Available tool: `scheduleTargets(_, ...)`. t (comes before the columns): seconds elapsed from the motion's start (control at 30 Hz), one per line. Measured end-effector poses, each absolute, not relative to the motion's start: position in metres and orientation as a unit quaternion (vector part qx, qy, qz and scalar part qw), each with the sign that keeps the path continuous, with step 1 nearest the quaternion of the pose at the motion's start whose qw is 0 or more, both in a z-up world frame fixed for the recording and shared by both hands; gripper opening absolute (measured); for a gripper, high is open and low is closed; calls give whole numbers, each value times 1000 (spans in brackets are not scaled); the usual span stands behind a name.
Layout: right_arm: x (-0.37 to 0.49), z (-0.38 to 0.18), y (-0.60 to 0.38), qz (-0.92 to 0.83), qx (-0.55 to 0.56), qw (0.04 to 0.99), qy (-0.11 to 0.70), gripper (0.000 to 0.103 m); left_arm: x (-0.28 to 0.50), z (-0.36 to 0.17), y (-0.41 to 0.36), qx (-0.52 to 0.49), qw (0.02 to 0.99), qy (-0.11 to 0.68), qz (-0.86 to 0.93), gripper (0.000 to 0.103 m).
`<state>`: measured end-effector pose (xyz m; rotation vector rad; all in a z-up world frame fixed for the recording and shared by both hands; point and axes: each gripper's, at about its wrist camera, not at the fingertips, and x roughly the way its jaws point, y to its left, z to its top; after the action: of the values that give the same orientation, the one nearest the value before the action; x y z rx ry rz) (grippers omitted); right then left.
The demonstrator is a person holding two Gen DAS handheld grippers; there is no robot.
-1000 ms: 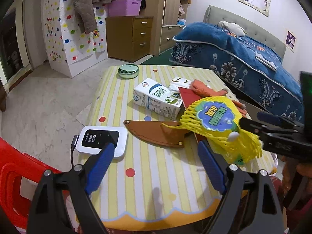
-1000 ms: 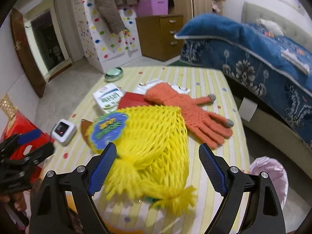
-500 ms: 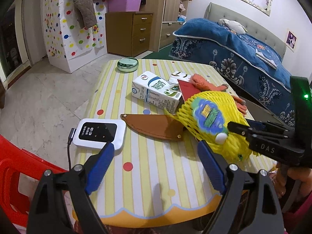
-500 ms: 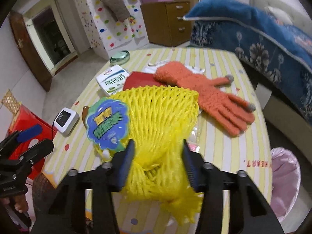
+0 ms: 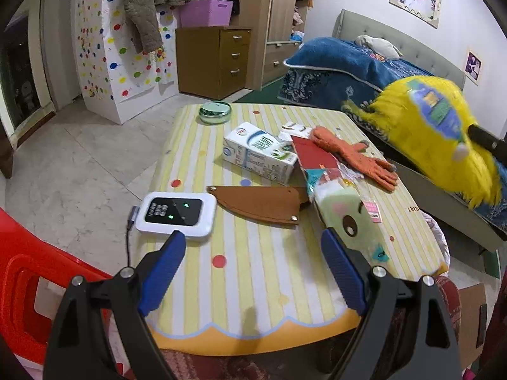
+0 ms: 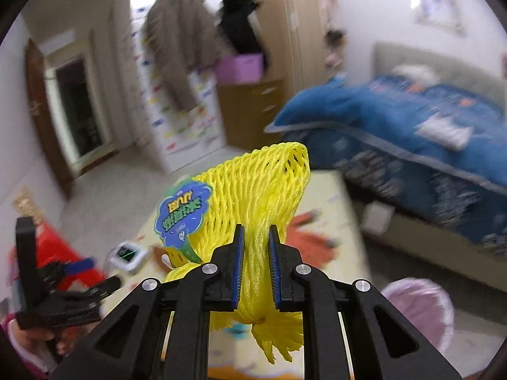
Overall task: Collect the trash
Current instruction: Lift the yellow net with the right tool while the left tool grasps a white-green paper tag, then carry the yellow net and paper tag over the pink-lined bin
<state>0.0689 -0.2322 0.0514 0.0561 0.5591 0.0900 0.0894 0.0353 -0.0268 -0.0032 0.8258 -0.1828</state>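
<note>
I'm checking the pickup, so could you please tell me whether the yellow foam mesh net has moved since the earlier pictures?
Yes. The yellow foam mesh net has risen off the striped table, now up against the blue bed, clamped in the right gripper, whose jaws just closed.

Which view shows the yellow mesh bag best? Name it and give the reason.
Right wrist view: the yellow mesh bag fills the centre, sharp, its blue label readable, pinched between the right tool. The left wrist view shows the bag only at the right edge, motion-blurred, lifted clear of the table.
</note>
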Motion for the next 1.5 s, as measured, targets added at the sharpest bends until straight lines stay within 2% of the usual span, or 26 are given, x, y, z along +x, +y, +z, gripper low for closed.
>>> scheduleTargets(0.23, 66, 18, -250, -12, -5, 951, 309, 15, 89, -39, 0, 15, 902, 408, -137, 85)
scheduleTargets(0.27, 67, 12, -250, -16, -10, 950, 313, 16, 90, -42, -5, 16, 900, 411, -141, 82)
scheduleTargets(0.3, 68, 8, -250, -18, -11, 949, 316, 16, 90, -46, -9, 16, 898, 414, -146, 79)
scheduleTargets(0.37, 62, 0, -254, -19, -5, 946, 323, 16, 92, -52, -16, 16, 893, 421, -157, 63)
scheduleTargets(0.53, 58, -11, -266, -24, 8, 943, 333, 16, 103, -65, -31, 9, 884, 433, -175, 33)
scheduleTargets(0.7, 55, -14, -273, -27, 17, 942, 334, 16, 116, -74, -39, -7, 875, 448, -184, 30)
scheduleTargets(0.83, 52, -16, -277, -28, 22, 941, 337, 16, 123, -77, -43, -13, 874, 448, -187, 19)
scheduleTargets(0.87, 52, -16, -278, -27, 23, 941, 337, 16, 124, -78, -43, -14, 874, 448, -187, 10)
scheduleTargets(0.9, 52, -16, -278, -27, 24, 941, 337, 16, 125, -79, -44, -13, 873, 450, -189, 5)
scheduleTargets(1.03, 49, -16, -280, -26, 29, 941, 337, 16, 123, -78, -42, -16, 875, 445, -189, 0)
scheduleTargets(1.17, 48, -15, -280, -26, 30, 941, 335, 16, 121, -64, -38, -20, 882, 428, -197, 0)
scheduleTargets(1.5, 37, -3, -285, -31, 40, 947, 317, 16, 111, 27, -24, -27, 915, 330, -229, 0)
